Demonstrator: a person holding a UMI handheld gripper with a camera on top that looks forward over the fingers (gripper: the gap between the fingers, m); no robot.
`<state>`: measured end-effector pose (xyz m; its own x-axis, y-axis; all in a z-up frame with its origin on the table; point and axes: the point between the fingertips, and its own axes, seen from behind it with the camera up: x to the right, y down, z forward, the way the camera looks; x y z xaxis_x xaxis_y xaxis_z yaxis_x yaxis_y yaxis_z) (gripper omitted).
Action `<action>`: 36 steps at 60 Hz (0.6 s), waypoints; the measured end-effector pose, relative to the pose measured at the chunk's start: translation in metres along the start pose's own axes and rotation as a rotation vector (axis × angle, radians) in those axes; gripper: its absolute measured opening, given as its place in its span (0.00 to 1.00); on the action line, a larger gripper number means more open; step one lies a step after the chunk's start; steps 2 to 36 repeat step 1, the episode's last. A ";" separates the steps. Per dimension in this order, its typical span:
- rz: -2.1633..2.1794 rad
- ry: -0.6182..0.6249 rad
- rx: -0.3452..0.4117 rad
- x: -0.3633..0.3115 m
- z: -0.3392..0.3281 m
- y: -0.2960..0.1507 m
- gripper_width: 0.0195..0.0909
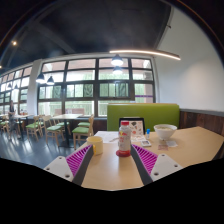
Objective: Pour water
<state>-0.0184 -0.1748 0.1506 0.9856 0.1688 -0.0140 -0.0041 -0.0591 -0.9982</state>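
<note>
A small bottle [124,141] with a pale body and a red band at its foot stands upright on the wooden table [112,170], just ahead of my right finger. A cream paper cup [95,144] stands to its left, close to the tip of my left finger. My gripper [112,150] is open, its magenta pads [80,158] spread wide over the tabletop. Only bare table lies between the fingers. The bottle and cup sit about level with the fingertips and are not touched.
Farther back on the table are a white bowl [165,130], a menu stand [131,126] and small items. A green booth seat [145,113] backs the table. Tables and chairs [50,125] fill the room to the left, under large windows.
</note>
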 end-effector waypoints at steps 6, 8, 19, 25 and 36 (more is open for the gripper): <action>-0.002 -0.001 0.000 -0.001 -0.005 0.001 0.89; -0.002 -0.001 0.000 -0.001 -0.005 0.001 0.89; -0.002 -0.001 0.000 -0.001 -0.005 0.001 0.89; -0.002 -0.001 0.000 -0.001 -0.005 0.001 0.89; -0.002 -0.001 0.000 -0.001 -0.005 0.001 0.89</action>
